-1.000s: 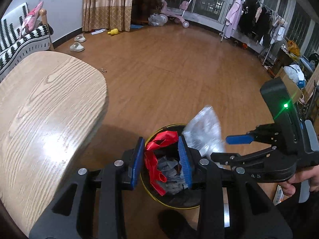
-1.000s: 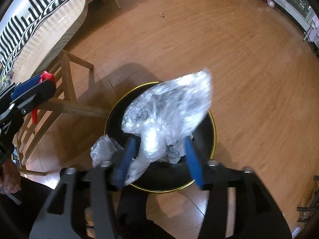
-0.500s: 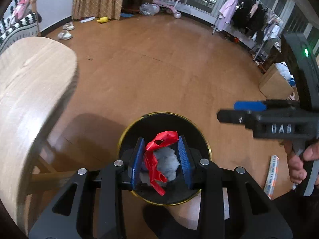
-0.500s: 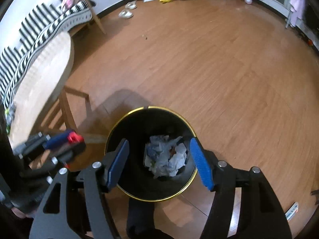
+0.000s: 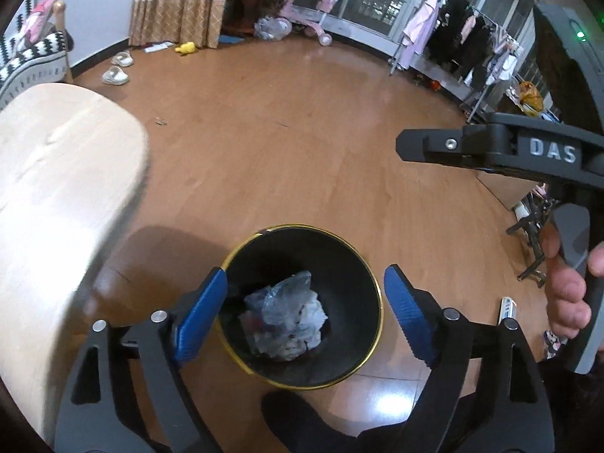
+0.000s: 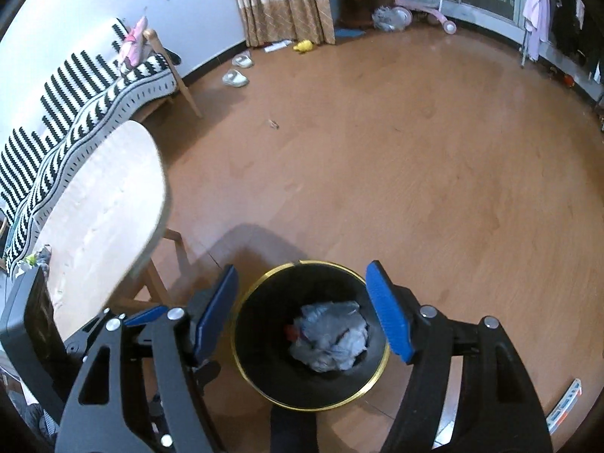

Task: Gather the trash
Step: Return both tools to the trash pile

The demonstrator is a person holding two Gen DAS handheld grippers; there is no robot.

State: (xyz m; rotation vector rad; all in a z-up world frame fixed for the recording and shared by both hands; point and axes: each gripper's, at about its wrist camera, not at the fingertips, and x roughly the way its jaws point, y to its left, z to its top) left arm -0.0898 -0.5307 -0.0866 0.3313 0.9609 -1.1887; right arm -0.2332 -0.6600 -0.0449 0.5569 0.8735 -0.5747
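A black trash bin with a gold rim stands on the wood floor below both grippers. Inside it lies crumpled clear plastic and paper trash, with a bit of red showing. My left gripper hangs above the bin, its jaws opening wide with nothing between them. My right gripper is also above the bin, jaws opening and empty. In the left wrist view the right gripper's body shows at the right, held by a hand.
A light wooden table stands to the left of the bin. A striped sofa lies behind it. A small white packet lies on the floor at right. Slippers and toys sit far back.
The left jaws let go of the red strip, which dropped into the bin. The right gripper released the clear plastic bag into the bin, then rose, its jaws spreading wider.
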